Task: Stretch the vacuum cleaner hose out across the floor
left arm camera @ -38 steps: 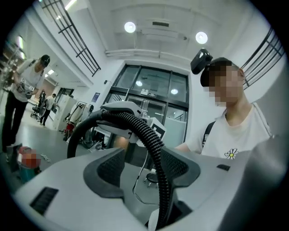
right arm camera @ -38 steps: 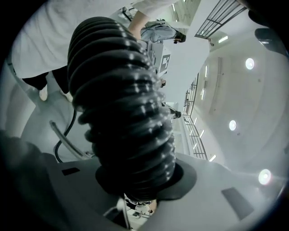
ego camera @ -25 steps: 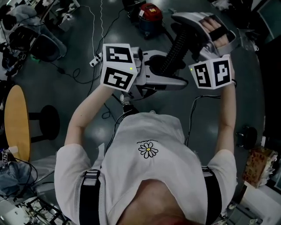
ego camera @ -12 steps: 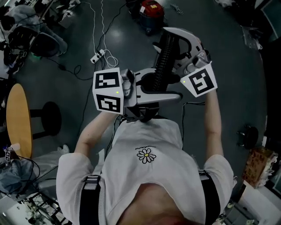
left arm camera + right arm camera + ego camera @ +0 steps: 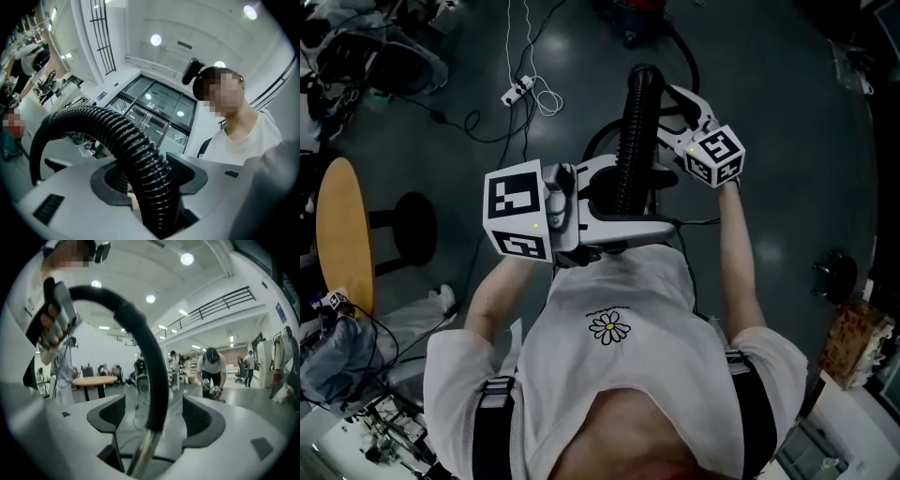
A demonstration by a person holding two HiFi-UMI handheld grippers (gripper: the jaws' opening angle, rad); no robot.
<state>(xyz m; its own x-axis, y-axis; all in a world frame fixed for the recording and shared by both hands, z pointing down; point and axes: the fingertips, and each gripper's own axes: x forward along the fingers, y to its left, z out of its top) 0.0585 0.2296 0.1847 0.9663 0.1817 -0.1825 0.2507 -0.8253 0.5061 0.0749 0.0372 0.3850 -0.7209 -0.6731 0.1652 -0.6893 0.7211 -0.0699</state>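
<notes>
The black ribbed vacuum hose (image 5: pixel 635 122) runs up the middle of the head view, away from my chest. My left gripper (image 5: pixel 652 199) reaches in from the left and is shut on the hose (image 5: pixel 122 136), whose ribs fill the gap between its pads. My right gripper (image 5: pixel 661 117) is beside the hose, higher in the picture. Its jaws have just been opening and now stand wide. A smooth black stretch of the hose (image 5: pixel 150 362) and a metal tube pass between them without touching either pad (image 5: pixel 199 418). The dark vacuum body (image 5: pixel 628 19) sits at the top edge.
A round wooden table (image 5: pixel 342 234) and a black stool (image 5: pixel 412 230) stand at the left. A power strip (image 5: pixel 517 92) with white cable lies on the grey floor beyond. A cardboard box (image 5: pixel 858 347) is at the right. Another person (image 5: pixel 211 371) bends over farther off.
My right gripper has sunk, rolled over and let go of the hose, its jaws now wide. The left gripper shifted slightly with the hose still in it. The hose now runs straighter.
</notes>
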